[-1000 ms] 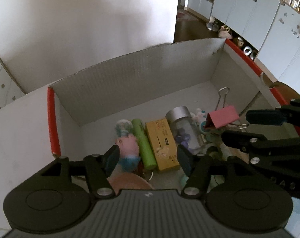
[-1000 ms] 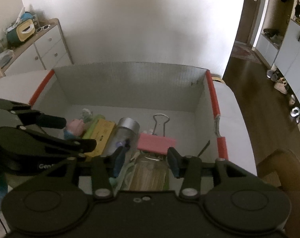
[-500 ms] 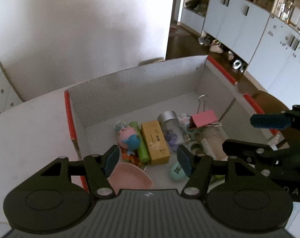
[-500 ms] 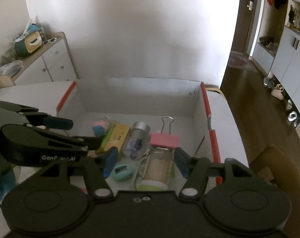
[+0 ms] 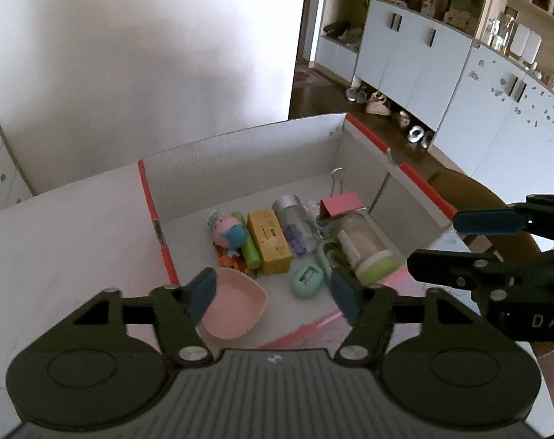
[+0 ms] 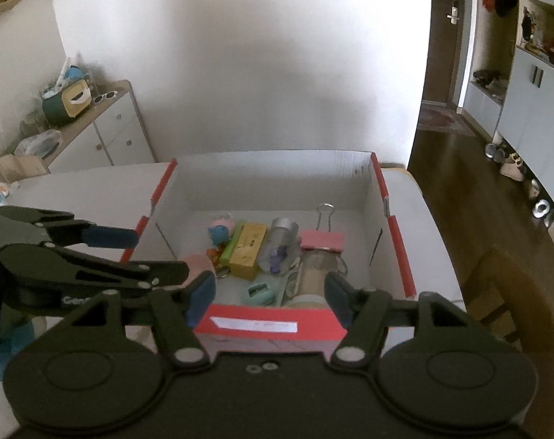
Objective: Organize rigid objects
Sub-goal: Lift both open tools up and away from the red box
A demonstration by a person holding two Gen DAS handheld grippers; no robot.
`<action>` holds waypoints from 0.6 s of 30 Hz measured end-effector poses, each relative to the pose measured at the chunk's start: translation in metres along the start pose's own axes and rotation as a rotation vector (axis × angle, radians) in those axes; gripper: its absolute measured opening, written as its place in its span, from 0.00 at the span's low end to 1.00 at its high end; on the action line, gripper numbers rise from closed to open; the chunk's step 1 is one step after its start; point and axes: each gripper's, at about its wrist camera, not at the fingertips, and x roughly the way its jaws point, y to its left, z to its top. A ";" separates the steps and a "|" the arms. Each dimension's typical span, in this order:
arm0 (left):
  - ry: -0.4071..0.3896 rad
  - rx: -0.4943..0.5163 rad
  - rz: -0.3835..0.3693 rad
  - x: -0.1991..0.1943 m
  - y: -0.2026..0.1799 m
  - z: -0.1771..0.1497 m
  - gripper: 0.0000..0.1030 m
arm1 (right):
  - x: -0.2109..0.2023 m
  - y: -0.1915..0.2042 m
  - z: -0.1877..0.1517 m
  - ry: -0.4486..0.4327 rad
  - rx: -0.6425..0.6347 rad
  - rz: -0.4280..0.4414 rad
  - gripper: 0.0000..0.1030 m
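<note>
Both tongs — left (image 5: 273,294), right (image 6: 269,294) — agape, empty.

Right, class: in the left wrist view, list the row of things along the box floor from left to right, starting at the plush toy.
Pink-and-blue plush toy → green cylindrical tube → yellow rectangular carton → small clear bottle with silver cap → large clear bottle with green base, with a pink binder clip resting on it.

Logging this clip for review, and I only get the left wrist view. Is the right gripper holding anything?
Observer: No. The right wrist view shows the right gripper open, with nothing between its fingers.
Operator: Any marking on the box's near wall?
Observer: Yes. The box is red outside there, with a white label strip.
Operator: What is on the dresser?
Observer: White sunglasses lie on the dresser, among clutter.
</note>
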 end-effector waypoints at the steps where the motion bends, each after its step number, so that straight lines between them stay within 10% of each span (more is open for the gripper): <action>1: -0.009 0.002 -0.006 -0.005 0.000 -0.003 0.71 | -0.004 0.002 -0.002 -0.005 0.008 0.005 0.65; 18: -0.054 0.007 -0.070 -0.068 -0.008 -0.045 0.86 | -0.066 0.032 -0.041 -0.088 0.041 0.035 0.85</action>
